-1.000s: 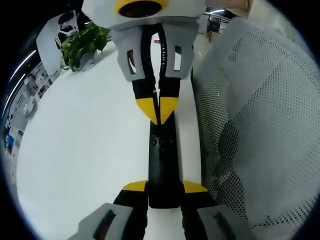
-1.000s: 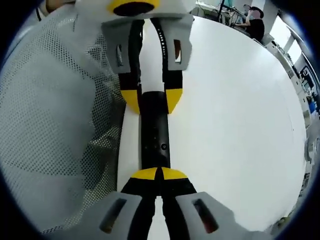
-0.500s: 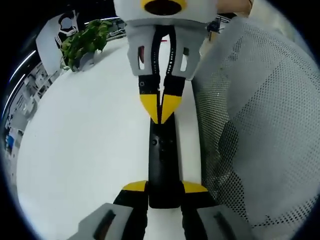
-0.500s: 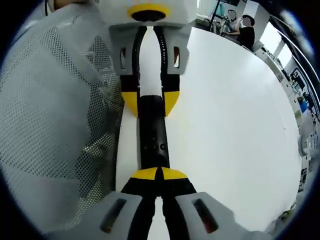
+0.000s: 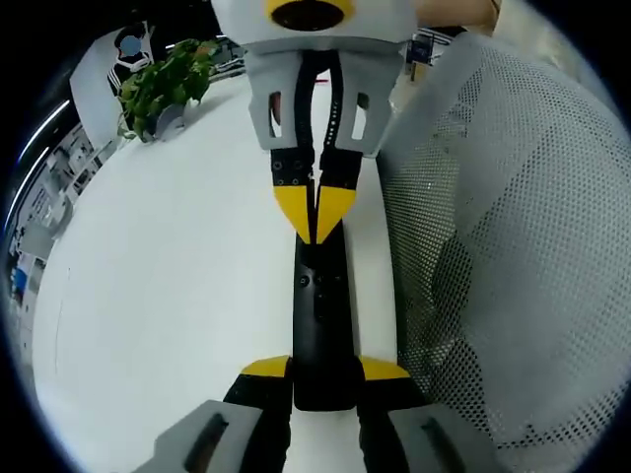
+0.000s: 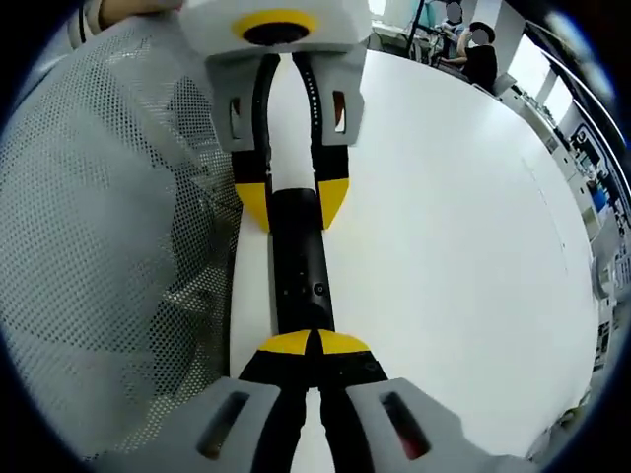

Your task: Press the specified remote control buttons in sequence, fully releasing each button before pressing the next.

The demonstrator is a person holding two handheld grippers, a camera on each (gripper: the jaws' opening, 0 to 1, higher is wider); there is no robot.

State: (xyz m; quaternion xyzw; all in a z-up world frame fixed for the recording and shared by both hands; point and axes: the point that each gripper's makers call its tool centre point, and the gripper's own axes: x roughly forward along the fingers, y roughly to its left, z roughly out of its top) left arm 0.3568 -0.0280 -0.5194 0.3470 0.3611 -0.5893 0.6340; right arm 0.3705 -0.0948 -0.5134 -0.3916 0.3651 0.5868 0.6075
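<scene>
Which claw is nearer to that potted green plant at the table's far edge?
Right. In the left gripper view, the right claw, shut, tips on the remote, lies toward the plant. The left claw clamps the remote's opposite end.

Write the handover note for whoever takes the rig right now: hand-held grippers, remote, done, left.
Left hand-held gripper: jaws closed around the near end of the black remote, steadying it on the white table.
Right hand-held gripper: jaws shut, yellow tips together on the remote's button face.
Done: cannot tell which buttons have been pressed.
Left: release fully, then press the next button in the sequence. Mesh chair back is beside the remote.
</scene>
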